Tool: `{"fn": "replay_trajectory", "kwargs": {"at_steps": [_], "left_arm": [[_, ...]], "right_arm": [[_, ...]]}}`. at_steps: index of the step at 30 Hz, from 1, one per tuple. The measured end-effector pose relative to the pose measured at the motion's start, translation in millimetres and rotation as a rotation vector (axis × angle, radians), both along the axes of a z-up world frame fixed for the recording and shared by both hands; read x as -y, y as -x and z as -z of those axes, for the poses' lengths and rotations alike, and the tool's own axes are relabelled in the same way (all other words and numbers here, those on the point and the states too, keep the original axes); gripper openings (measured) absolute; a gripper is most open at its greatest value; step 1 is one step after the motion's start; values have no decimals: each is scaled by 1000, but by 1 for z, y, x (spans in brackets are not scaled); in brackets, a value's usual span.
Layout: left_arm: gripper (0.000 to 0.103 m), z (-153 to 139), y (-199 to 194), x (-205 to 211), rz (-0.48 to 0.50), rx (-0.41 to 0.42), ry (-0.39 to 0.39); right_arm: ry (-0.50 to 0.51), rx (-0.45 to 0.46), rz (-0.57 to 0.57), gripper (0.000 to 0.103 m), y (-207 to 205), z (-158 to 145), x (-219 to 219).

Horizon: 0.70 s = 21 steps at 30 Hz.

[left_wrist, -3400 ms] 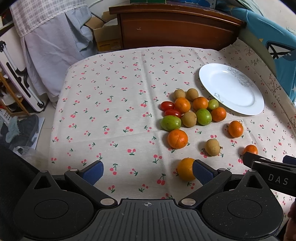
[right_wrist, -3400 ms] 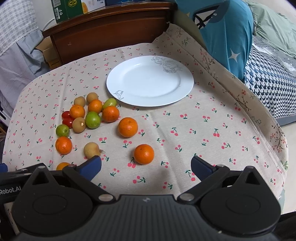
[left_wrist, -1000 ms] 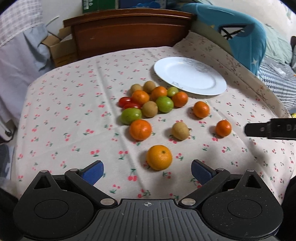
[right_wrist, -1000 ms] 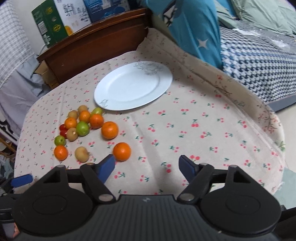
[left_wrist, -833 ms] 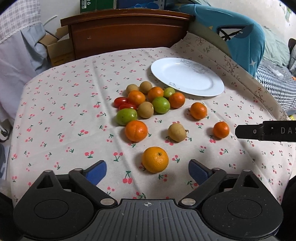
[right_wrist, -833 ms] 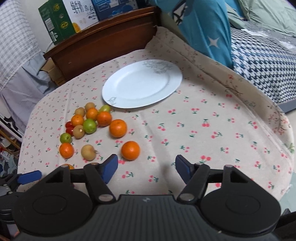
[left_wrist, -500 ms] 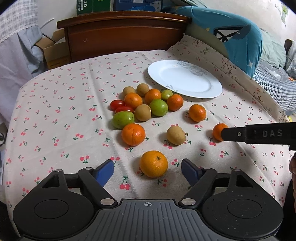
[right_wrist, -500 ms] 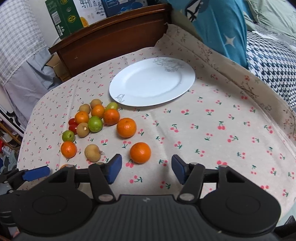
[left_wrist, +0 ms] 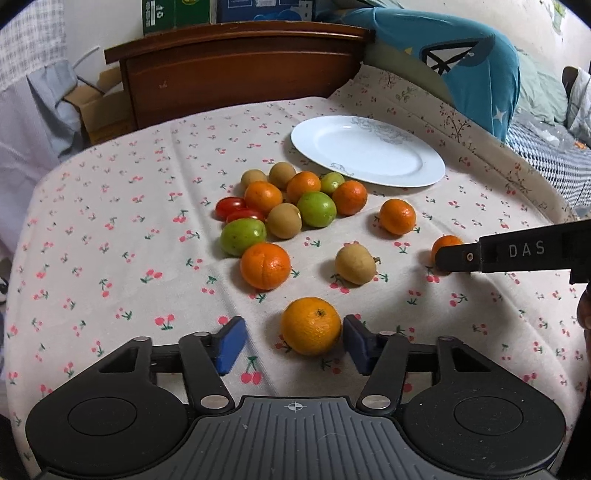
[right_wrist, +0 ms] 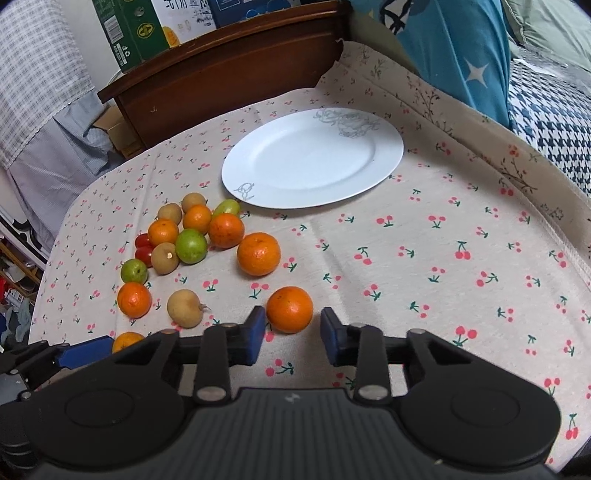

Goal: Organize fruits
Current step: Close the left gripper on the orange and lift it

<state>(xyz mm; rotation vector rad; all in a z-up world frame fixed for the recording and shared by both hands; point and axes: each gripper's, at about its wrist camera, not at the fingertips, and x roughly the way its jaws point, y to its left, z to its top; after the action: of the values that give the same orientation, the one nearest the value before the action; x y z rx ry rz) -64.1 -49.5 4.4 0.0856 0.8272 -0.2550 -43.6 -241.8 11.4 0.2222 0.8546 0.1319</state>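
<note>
A white plate (left_wrist: 424, 177) lies at the back right of the cherry-print tablecloth (left_wrist: 110, 229). In front of it sits a cluster of oranges, green fruits, tan fruits and small tomatoes (left_wrist: 288, 206). My left gripper (left_wrist: 293, 345) has a large orange (left_wrist: 311, 325) between its blue pads. Its jaws are closing; the right pad is almost at the peel, the left pad stands apart. My right gripper (right_wrist: 292, 336) straddles a smaller orange (right_wrist: 290, 309). Its jaws are closing too, with thin gaps on both sides. One black finger (left_wrist: 509, 254) of it shows at the right of the left wrist view.
A tan fruit (left_wrist: 355, 265) and two loose oranges (left_wrist: 397, 216) lie between the grippers and the plate (right_wrist: 314, 162). A wooden headboard (left_wrist: 236, 70) with boxes (right_wrist: 136, 33) on top backs the table. A teal pillow (left_wrist: 461, 62) and checked bedding (right_wrist: 546, 99) lie to the right.
Both pairs of jaws have narrowed around their oranges. The right gripper has come forward and down, so its orange now sits between the pad tips.
</note>
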Motion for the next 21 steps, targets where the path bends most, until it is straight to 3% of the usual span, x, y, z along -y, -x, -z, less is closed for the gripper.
{"fn": "replay_trajectory", "kwargs": {"at_steps": [8, 21], "left_arm": [[32, -2, -1, -7, -28, 11, 21], [31, -10, -3, -13, -50, 24, 55]], "right_arm": [[17, 14, -13, 27, 1, -1, -3], [7, 34, -80, 27, 3, -6, -13]]}}
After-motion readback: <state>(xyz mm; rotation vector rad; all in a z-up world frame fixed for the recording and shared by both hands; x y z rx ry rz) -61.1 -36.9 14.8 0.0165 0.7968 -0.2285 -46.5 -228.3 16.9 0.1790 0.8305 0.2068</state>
